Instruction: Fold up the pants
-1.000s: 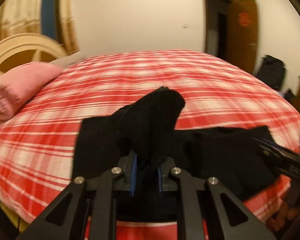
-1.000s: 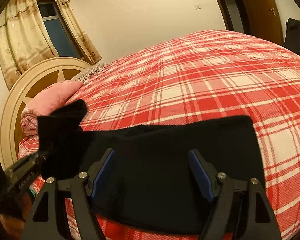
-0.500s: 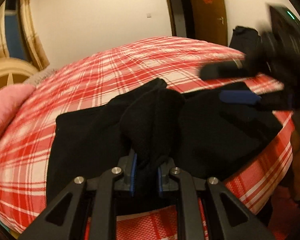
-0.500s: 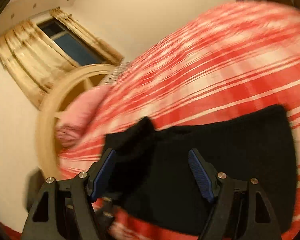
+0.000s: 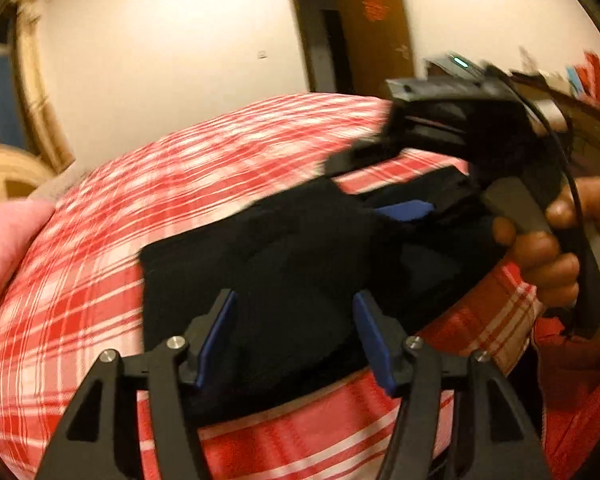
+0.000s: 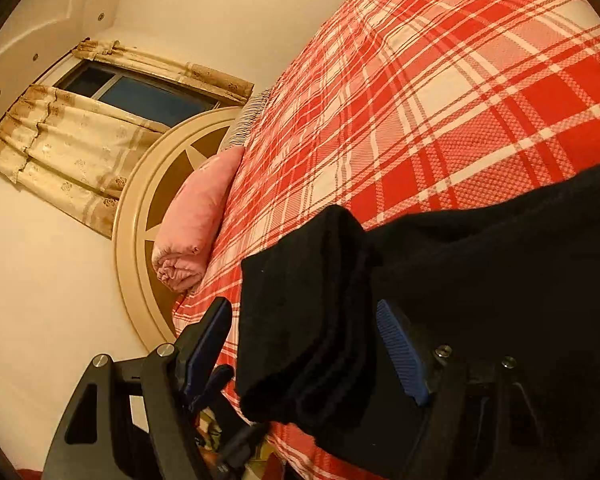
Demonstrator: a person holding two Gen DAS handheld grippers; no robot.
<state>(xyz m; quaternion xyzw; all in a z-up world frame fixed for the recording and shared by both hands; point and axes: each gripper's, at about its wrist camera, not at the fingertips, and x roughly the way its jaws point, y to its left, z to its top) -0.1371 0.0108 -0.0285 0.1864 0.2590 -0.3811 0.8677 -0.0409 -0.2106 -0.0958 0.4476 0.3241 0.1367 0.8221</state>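
Note:
The black pants (image 5: 284, 264) lie folded on the red plaid bed near its front edge. My left gripper (image 5: 294, 336) is open, its blue pads on either side of the cloth without pinching it. My right gripper (image 6: 304, 340) is open; a thick folded stack of the pants (image 6: 312, 304) sits between its blue pads. In the left wrist view the right gripper (image 5: 404, 200) reaches in from the right over the pants, held by a hand (image 5: 548, 256).
The red plaid bed (image 5: 180, 184) fills both views. A pink pillow (image 6: 196, 220) lies by the round headboard (image 6: 140, 184). A curtained window (image 6: 112, 96) is behind it. A brown door (image 5: 380, 28) stands open at the far wall.
My left gripper has opened and let go of the pants fold. My right gripper has swung over to the left, and the folded stack now sits between its pads.

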